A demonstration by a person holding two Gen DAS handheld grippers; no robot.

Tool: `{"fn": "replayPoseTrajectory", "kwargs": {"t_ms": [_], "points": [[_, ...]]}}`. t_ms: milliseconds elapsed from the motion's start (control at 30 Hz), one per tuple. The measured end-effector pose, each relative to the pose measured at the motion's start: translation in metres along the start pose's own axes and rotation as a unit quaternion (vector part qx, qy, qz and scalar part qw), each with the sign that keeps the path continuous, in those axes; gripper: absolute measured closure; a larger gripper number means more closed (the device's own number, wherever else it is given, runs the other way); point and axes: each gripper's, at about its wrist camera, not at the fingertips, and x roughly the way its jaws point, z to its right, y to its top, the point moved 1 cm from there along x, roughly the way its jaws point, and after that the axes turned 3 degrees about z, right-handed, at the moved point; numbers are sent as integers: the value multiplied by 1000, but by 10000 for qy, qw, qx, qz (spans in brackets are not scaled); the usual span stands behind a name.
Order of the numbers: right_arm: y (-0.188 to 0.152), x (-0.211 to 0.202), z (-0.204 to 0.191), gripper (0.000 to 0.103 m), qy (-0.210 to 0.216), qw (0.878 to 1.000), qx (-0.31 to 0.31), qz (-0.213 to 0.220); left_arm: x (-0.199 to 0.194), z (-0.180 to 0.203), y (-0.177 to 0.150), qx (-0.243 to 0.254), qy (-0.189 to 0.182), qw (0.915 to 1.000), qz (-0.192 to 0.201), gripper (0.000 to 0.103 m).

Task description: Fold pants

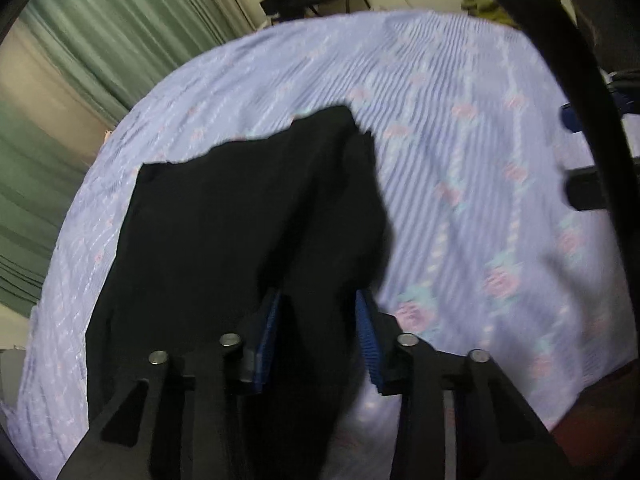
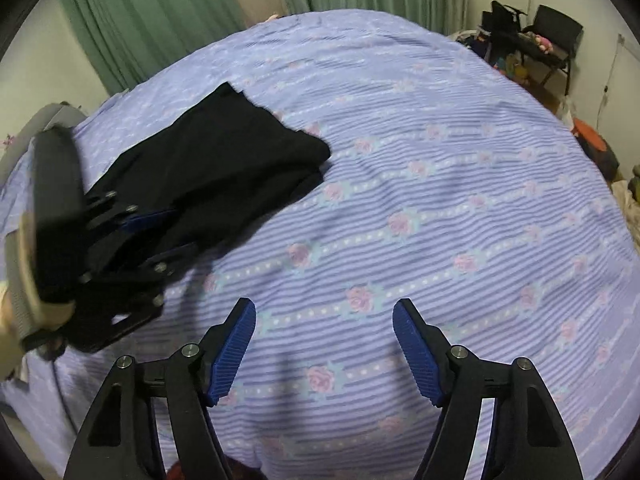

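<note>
Black pants (image 1: 240, 208) lie bunched on a lilac flowered bedspread (image 1: 460, 100). My left gripper (image 1: 318, 308) is shut on a thick fold of them, and the dark cloth fills the gap between its blue pads (image 1: 268, 328). In the right wrist view the pants (image 2: 224, 152) lie at the left of the bedspread (image 2: 400, 140), with the left gripper (image 2: 160, 232) clamped on their near end and a hand behind it. My right gripper (image 2: 324, 312) hovers open over bare bedspread to the right of the pants, with nothing between its fingers.
Green curtains (image 2: 160, 12) hang behind the bed. A black chair (image 2: 556, 36) and clutter stand in the far right corner. A thick black cable (image 1: 580, 80) arcs across the right of the left wrist view. More clutter (image 2: 600, 148) lies off the bed's right edge.
</note>
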Motion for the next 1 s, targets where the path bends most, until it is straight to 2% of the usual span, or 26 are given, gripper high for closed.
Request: {"fn": "replayPoseTrajectory", "kwargs": {"t_ms": [33,100,167,200,267,300,367,467,533,667,800,867,1000], "points": [[-1,1,-3,34,53,10000,-46,-17,4,-4,-1,-86,-72,9999,-81,88],[0,5,-11,41,221,9996,-158,-48,1,-29,-2,-517,-388,9978,-163,93],[2,7,-18,43,411,9989,-234,-28,-5,-54,1,-1173,-802,9898,-112,94],[4,8,-24,44,542,9982,-274,3,-9,-74,1,-1638,-1026,9811,-62,95],[9,10,-34,44,764,9965,-326,78,-10,-113,-4,-2408,-1232,9627,31,95],[13,12,-40,44,890,9953,-363,138,-7,-138,-9,-2837,-1315,9498,58,95],[22,19,-53,44,1094,9928,-448,211,1,-172,-21,-3292,-1348,9346,68,95],[35,32,-72,44,1375,9885,-514,355,22,-210,-41,-3543,-991,9298,-127,95],[45,46,-86,46,1560,9855,-541,393,26,-220,-53,-3670,-939,9253,-180,95],[60,73,-112,51,1951,9787,-536,361,29,-228,-74,-3898,-873,9165,-201,95],[67,83,-134,52,2280,9702,-710,411,24,-223,-86,-3979,-887,9129,-214,93],[72,83,-143,52,2381,9652,-968,493,16,-223,-90,-3989,-854,9129,-175,91],[83,91,-162,58,2663,9524,-1410,462,-9,-215,-99,-3832,-764,9205,3,85]]}}
